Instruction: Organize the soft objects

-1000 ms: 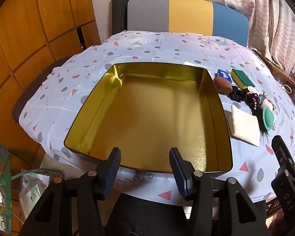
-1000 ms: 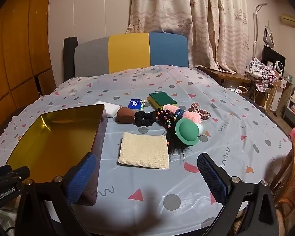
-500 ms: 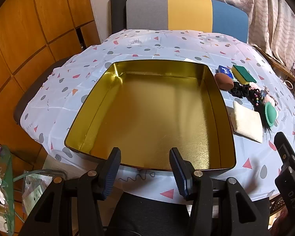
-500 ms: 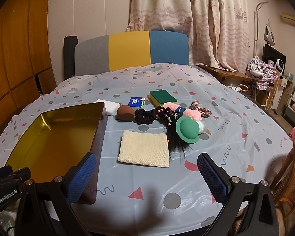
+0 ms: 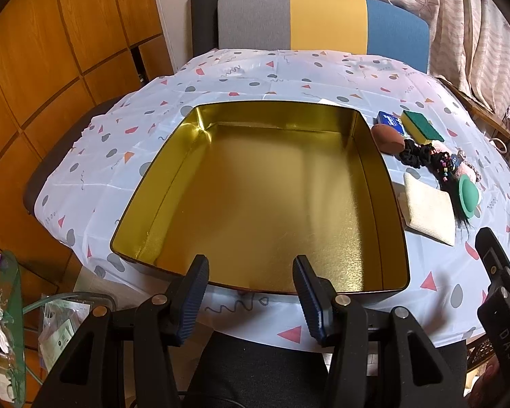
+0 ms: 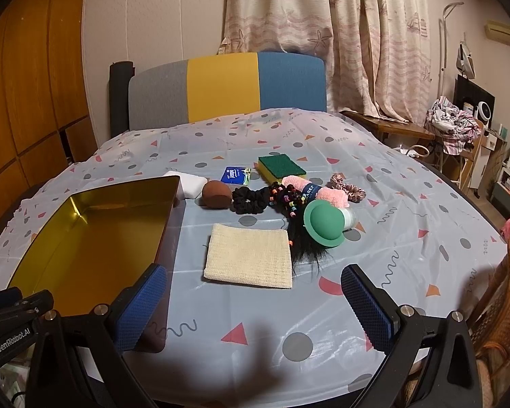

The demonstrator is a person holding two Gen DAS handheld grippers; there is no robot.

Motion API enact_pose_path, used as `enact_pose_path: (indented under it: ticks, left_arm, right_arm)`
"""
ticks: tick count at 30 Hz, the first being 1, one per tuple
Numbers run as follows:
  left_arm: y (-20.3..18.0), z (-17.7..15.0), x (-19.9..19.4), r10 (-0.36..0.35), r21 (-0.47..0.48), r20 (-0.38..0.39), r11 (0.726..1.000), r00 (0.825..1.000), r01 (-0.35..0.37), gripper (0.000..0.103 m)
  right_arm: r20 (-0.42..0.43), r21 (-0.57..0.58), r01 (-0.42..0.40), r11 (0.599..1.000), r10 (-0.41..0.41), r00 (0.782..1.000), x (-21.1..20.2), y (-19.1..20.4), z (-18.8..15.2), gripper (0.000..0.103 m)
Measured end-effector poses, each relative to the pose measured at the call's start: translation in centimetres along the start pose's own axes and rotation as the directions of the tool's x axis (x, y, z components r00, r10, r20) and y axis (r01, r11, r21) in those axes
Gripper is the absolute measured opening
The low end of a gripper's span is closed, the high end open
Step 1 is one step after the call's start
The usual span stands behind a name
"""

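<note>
1. While nothing is shifting between the earlier views and this one, the left tongs (image 5: 251,294) are hanging released and empty over the near rim of the gold-lined rectangular metal tin (image 5: 396,204).
2. Right tongs (image 6: 253,301) are gaping wide, empty, above the patterned table (image 6: 408,272).
3. Soft things, including the cream woven cloth (image 6: 250,255), are lying untouched beside the tin, so sorting is not yet starting.

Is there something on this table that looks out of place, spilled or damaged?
Nothing looks spilled or damaged. The gold tin holds nothing, and the soft items lie in a loose cluster beside it: the cream cloth flat, the green sponge behind, the black scrunchie tangled with beaded hair ties.
</note>
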State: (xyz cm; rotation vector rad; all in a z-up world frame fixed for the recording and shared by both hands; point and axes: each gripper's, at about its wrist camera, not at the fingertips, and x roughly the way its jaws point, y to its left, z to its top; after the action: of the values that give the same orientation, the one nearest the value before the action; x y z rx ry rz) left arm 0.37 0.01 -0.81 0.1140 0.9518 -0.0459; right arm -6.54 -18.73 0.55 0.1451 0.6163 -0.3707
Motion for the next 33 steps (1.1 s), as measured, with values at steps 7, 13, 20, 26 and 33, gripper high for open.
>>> enact_pose_path:
  ticks: [7, 13, 20, 26, 33]
  left_arm:
    - [-0.06, -0.11, 0.12, -0.001, 0.004, -0.004, 1.000, 1.000, 0.001, 0.052]
    - [-0.14, -0.03, 0.29, -0.003, 0.004, -0.014, 1.000, 1.000, 0.003, 0.052]
    - [-0.24, -0.09, 0.37, -0.001, 0.007, -0.016, 1.000, 1.000, 0.001, 0.052]
    - [-0.36, -0.13, 0.52, 0.002, 0.012, -0.022, 1.000, 1.000, -0.002, 0.052]
    - [-0.79, -0.19, 0.51, -0.007, 0.035, -0.024, 0.999, 1.000, 0.007, 0.052]
  right_arm:
    - [0.000, 0.000, 0.000, 1.000, 0.000, 1.000, 0.03, 0.02, -0.04, 0.103]
    - [-0.002, 0.000, 0.001, 1.000, -0.001, 1.000, 0.05, 0.01, -0.03, 0.103]
    - [0.017, -0.002, 0.049, 0.999, -0.049, 0.999, 0.15, -0.39, -0.37, 0.103]
    - [0.003, 0.003, 0.045, 0.999, -0.045, 0.999, 0.29, -0.74, -0.19, 0.103]
    - [-0.005, -0.006, 0.041, 0.999, -0.041, 0.999, 0.49, -0.84, 0.06, 0.103]
